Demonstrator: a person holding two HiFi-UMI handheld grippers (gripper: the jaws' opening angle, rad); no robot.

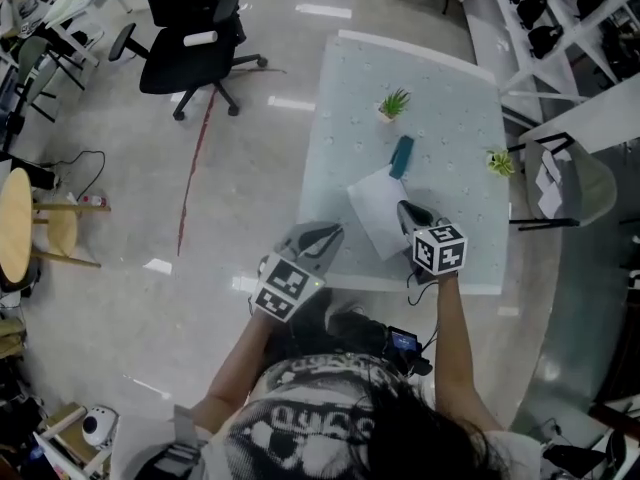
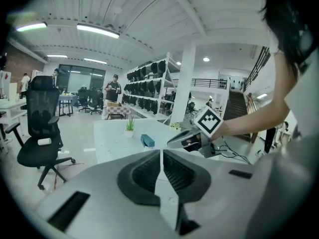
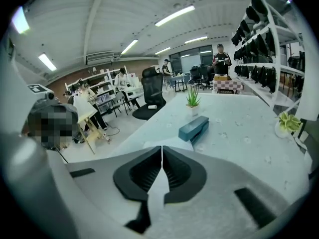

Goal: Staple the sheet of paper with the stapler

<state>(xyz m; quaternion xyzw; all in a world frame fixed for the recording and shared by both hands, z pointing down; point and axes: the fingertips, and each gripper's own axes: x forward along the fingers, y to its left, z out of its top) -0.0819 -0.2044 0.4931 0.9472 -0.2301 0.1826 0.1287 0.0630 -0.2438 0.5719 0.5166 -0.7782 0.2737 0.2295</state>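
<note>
I had both tools closed with nothing between their jaws. The left gripper hung at the near edge of the table, well short of the teal stapler. The right gripper sat over the sheet of paper, whose far corner met the stapler's near end. A small potted plant stood just beyond the stapler
</note>
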